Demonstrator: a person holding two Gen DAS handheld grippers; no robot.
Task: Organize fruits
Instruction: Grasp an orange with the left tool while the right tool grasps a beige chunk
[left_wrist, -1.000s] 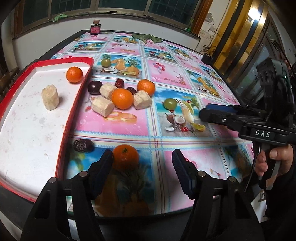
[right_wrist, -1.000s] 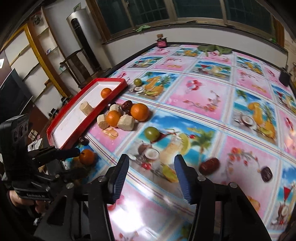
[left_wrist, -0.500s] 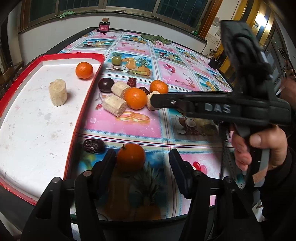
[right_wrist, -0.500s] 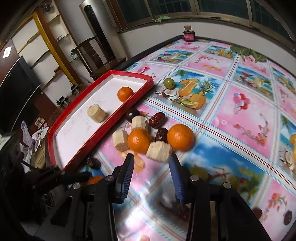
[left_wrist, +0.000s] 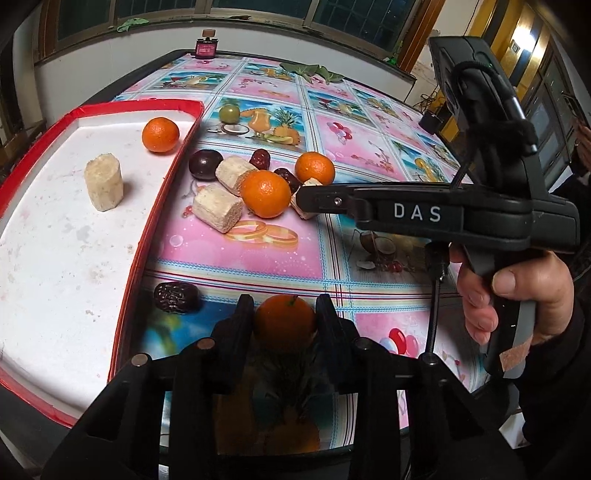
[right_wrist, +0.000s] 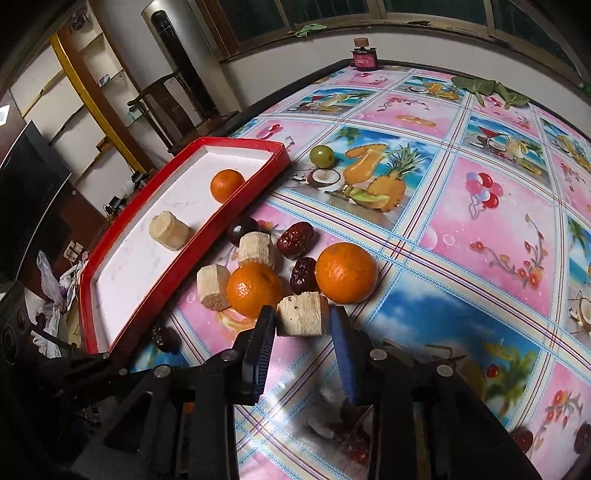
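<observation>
My left gripper (left_wrist: 284, 314) is closing, and its pads press both sides of a tangerine (left_wrist: 284, 325) on the tablecloth by the near edge. My right gripper (right_wrist: 303, 325) is closing too, its blue pads against a pale cut chunk (right_wrist: 303, 317) at the front of the fruit pile. Behind that chunk lie two tangerines (right_wrist: 345, 273) (right_wrist: 253, 290), two more pale chunks (right_wrist: 256, 249), red dates (right_wrist: 295, 240) and a dark plum (right_wrist: 242, 229). The red tray (left_wrist: 162, 192) on the left holds a tangerine (left_wrist: 160, 134) and a pale chunk (left_wrist: 103, 182).
A dark date (left_wrist: 175, 297) lies beside the tray, left of my left gripper. A green fruit (left_wrist: 229, 113) sits farther back. A pink jar (left_wrist: 207, 46) and green leaves (left_wrist: 310, 70) are at the far edge. A hand (left_wrist: 517, 295) holds the right gripper's handle.
My left jaws have closed in on the near tangerine. My right gripper has swung left across the table to the pile, and its jaws have narrowed onto the pale chunk.
</observation>
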